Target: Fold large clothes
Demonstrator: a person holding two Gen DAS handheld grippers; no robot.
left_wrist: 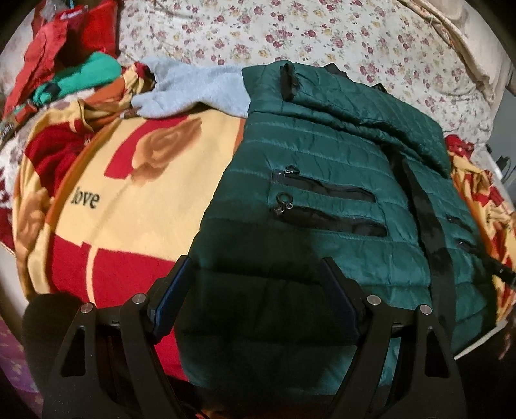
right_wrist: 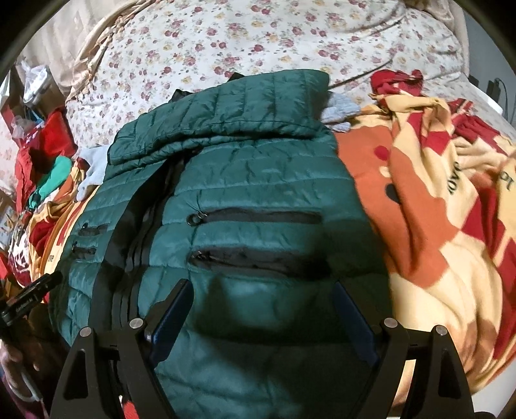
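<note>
A bed fills both wrist views, covered with a cream, red and orange fleece blanket (left_wrist: 154, 180) printed with roses and the word "love", over a white sheet with small pink flowers (left_wrist: 290, 29).

At far left, a heap of other laundry waits: crumpled red fabric (left_wrist: 64, 35) and a bright green garment (left_wrist: 87, 75). Next to it, a pale grey fleece garment (left_wrist: 193, 90) lies loose, its end tucked under the jacket's top edge.

In the middle lies the task's garment, a dark green quilted puffer jacket (left_wrist: 322, 154) with black zipped pockets, spread front-up on the blanket. A quilted panel, probably a sleeve or the hood, though the fisheye bend makes that hard to tell, is laid over its upper part. The body itself looks unfolded, with the black front zip running its full length.

The left gripper (left_wrist: 254, 290) hovers above the jacket's near hem, fingers spread wide, holding nothing. In the right wrist view, the right gripper (right_wrist: 261, 309) hangs over the same hem, just below the lower pocket zip (right_wrist: 258, 258), likewise spread and empty.

Judged from this, the fold has barely started: at most one part is tucked in, the body folds remain, and the other clothes are untouched.
</note>
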